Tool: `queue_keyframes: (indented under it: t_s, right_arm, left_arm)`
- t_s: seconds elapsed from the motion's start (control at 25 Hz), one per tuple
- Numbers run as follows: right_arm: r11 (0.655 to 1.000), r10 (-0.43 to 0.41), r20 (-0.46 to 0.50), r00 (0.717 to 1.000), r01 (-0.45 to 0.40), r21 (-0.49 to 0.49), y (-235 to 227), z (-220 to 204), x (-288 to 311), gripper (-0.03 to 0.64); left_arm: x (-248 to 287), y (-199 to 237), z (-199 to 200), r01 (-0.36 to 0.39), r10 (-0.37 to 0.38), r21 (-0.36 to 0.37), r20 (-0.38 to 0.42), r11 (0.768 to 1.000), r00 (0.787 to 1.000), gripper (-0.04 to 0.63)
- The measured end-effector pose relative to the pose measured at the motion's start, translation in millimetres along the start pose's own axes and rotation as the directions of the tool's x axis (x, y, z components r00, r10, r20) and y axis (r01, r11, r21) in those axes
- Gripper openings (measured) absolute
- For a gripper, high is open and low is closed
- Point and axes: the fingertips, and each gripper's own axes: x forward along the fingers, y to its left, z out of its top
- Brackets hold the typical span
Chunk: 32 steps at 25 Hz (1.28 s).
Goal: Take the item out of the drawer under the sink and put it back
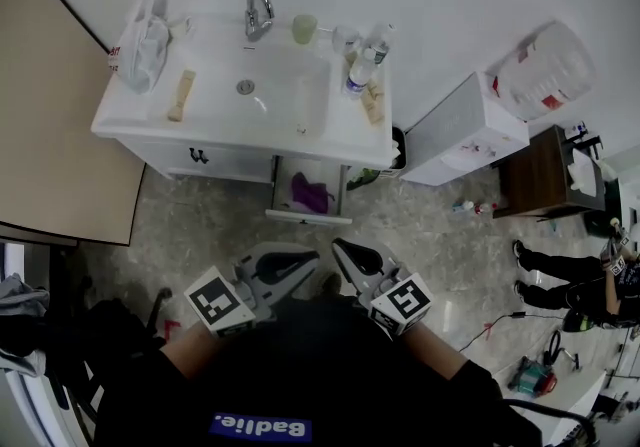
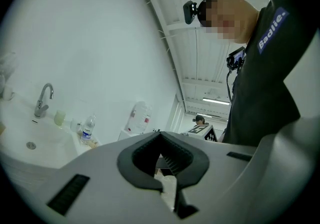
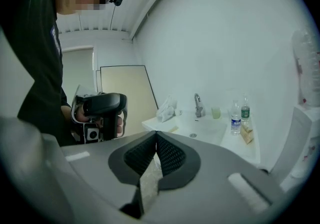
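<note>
In the head view the white drawer (image 1: 306,216) under the sink (image 1: 268,95) stands pulled out, and a purple item (image 1: 310,193) lies inside it. Both grippers are held close to my body, well short of the drawer. The left gripper (image 1: 312,258) is shut with nothing between its jaws, and its tips (image 2: 161,134) meet in the left gripper view. The right gripper (image 1: 337,247) is also shut and empty, its pads (image 3: 156,134) pressed together. The right gripper view also takes in the left gripper (image 3: 98,114) with a hand on it.
On the counter stand a tap (image 1: 258,11), a pale cup (image 1: 304,28), water bottles (image 1: 360,70), a wooden brush (image 1: 181,95) and a plastic bag (image 1: 143,45). A white cabinet (image 1: 465,130) and a brown table (image 1: 540,173) sit to the right, where a person (image 1: 565,280) stands. A beige door (image 1: 55,125) is at left.
</note>
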Motion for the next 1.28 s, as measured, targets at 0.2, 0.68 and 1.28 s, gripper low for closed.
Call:
queue_keyframes:
  t_s: [0.2,0.68,1.28]
  right_arm:
    - [1.0,0.024,-0.008,1.0,-0.024,0.0,-21,2,16,0.003]
    - [0.996,0.075,-0.086,0.994,-0.078,-0.039,-91,-23,28,0.009]
    - [0.982,0.167,-0.299,0.939,-0.186,-0.036,-146,-108,77,0.055]
  left_arm:
    - [12,24,2,-0.034,0.034,-0.006,-0.005,0.999,0.999,-0.011]
    - [53,50,6,-0.142,0.142,-0.007,-0.016,0.99,0.99,-0.011]
    - [78,85,-1,-0.251,0.25,-0.03,-0.03,0.968,0.968,-0.011]
